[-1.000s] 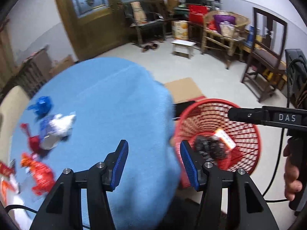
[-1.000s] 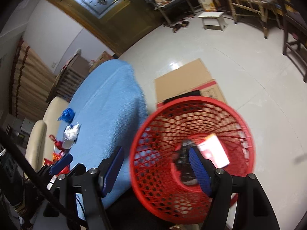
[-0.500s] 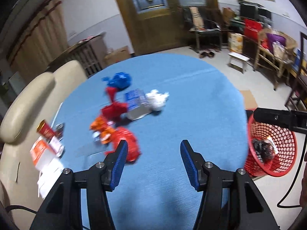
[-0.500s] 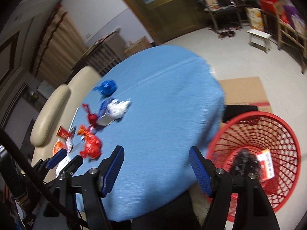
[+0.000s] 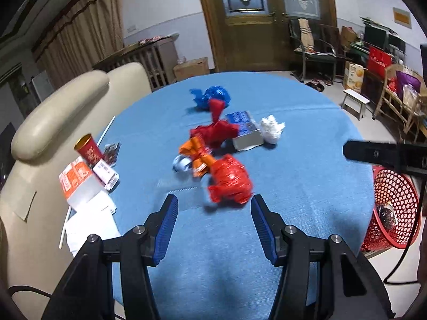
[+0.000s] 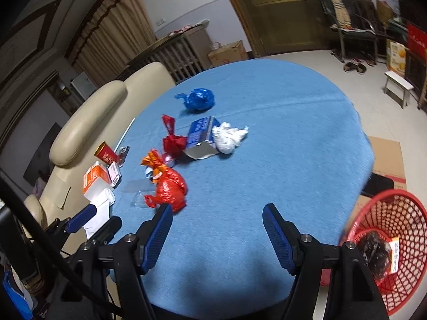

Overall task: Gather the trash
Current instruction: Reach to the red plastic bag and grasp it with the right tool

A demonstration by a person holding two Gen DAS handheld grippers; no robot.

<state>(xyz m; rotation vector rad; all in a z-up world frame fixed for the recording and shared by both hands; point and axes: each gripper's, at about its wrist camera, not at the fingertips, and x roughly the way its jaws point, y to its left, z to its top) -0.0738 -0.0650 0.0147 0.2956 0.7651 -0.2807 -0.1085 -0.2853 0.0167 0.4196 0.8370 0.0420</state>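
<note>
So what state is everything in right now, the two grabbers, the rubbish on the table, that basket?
Left gripper: jaws open, holding nothing.
Right gripper: jaws open, holding nothing.
Crumpled red plastic bag: on the blue tablecloth, not picked up.
Knotted blue plastic bag: lying at the far side.
Torn blue carton: ripped open, on its side.
White crumpled paper: beside the carton.
Red mesh basket: on the floor, some trash inside.

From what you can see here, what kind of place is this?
Probably a lived-in home's sitting or dining room: a round table under a blue cloth, a cream sofa, wooden double doors and cluttered chairs.
</note>
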